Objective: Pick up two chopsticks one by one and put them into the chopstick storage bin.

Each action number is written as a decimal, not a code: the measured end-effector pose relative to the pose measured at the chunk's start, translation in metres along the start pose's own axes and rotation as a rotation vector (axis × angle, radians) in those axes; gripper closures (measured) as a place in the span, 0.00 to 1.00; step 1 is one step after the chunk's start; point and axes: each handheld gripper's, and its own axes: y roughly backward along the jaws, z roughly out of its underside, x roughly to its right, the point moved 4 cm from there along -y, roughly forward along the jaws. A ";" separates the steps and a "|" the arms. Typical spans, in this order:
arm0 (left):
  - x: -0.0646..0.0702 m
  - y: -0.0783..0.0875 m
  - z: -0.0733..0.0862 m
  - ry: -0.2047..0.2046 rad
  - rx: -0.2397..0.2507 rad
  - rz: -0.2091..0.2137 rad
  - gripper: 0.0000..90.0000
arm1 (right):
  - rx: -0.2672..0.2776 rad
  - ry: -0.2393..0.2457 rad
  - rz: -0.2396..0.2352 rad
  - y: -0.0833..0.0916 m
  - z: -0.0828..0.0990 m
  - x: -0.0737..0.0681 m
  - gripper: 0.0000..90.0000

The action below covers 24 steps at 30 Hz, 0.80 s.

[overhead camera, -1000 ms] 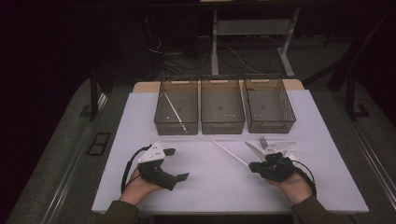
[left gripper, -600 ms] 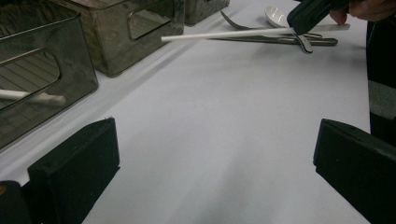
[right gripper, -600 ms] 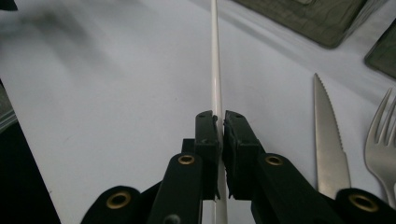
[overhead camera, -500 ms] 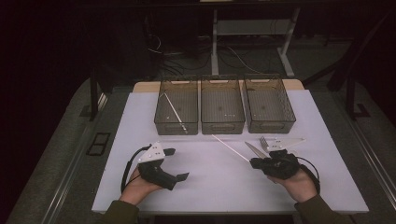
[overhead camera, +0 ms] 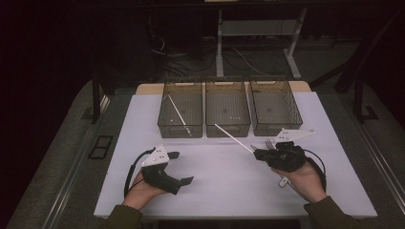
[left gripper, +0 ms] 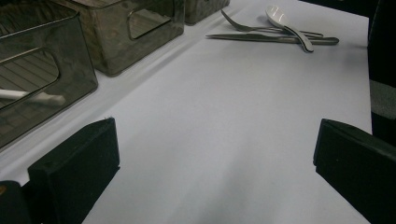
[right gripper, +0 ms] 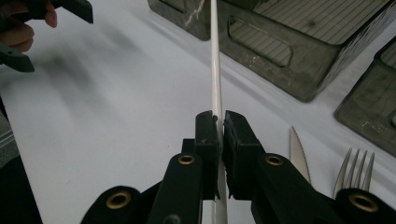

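Between the pads of the right tool (right gripper: 217, 128) a white chopstick (right gripper: 215, 60) is clamped — jaws nearly shut on it, grip near one end, so the long free end points ahead toward the three grey bins (overhead camera: 228, 107); judged a carry to sort it, since a matching chopstick (overhead camera: 179, 114) already lies in the bin farthest from this tool; a knife (right gripper: 298, 154) and fork (right gripper: 356, 175) rest on the table (overhead camera: 215, 171) just beside the right tool, a spoon (left gripper: 285, 25) with them; left tool (left gripper: 215, 149) stands wide open, holding nothing, low over bare table — likely waiting.
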 end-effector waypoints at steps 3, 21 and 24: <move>0.000 0.000 0.000 0.004 0.001 0.000 0.00 | 0.010 -0.007 0.002 -0.001 -0.005 0.002 0.94; 0.001 0.000 -0.001 0.007 0.011 0.003 0.00 | 0.029 -0.010 0.039 -0.029 -0.056 0.008 0.94; 0.001 0.000 -0.001 0.001 0.013 0.003 0.00 | 0.028 -0.010 0.043 -0.035 -0.066 0.007 0.94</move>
